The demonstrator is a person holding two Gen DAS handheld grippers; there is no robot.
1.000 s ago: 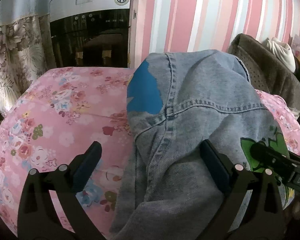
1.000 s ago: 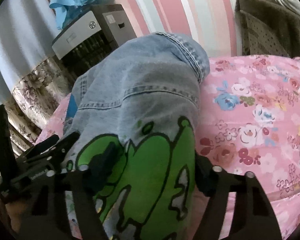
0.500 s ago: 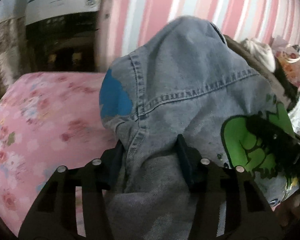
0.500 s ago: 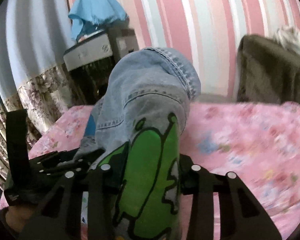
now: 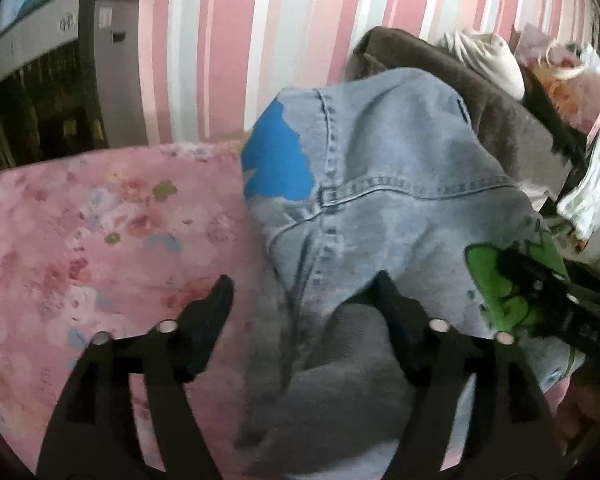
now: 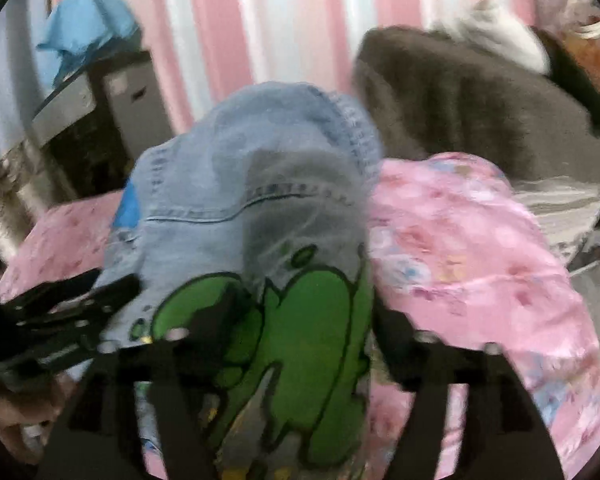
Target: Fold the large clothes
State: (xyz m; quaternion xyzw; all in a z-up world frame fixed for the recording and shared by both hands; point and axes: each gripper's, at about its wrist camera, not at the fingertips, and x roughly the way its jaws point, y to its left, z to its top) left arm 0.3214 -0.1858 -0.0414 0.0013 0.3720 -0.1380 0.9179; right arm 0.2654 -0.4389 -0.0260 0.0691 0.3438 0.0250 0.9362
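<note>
A big denim jacket (image 5: pixel 380 184) lies in a heap on a bed with a pink flowered cover (image 5: pixel 92 232). It sits near the far edge of the bed, close to the wall with pink and white stripes (image 5: pixel 236 40). The jacket is light blue with stitched seams. It has a bright blue patch (image 5: pixel 276 164) on one side and a big green cartoon print (image 6: pixel 300 344) with black lines on the other side. The print looks like fat letters, but the view is too blurry to read them.

The left hand-held gripper (image 5: pixel 304 300) is opening. Its left finger stands over the pink cover, and its right finger (image 5: pixel 396 312) is tucked under a fold of denim. The pads do not squeeze the cloth.

The right hand-held gripper (image 6: pixel 300 320) is opening too. The green print lies between its two fingers, but they do not pinch it.

Past the far left corner of the bed stands a grey and black machine (image 5: pixel 40 80) with a small round logo on its front; the logo cannot be read. A blue cloth (image 6: pixel 84 28) lies on top of it. Past the far right corner there is a brown blanket (image 6: pixel 480 96) with a white bundle (image 5: pixel 488 60) on it.
</note>
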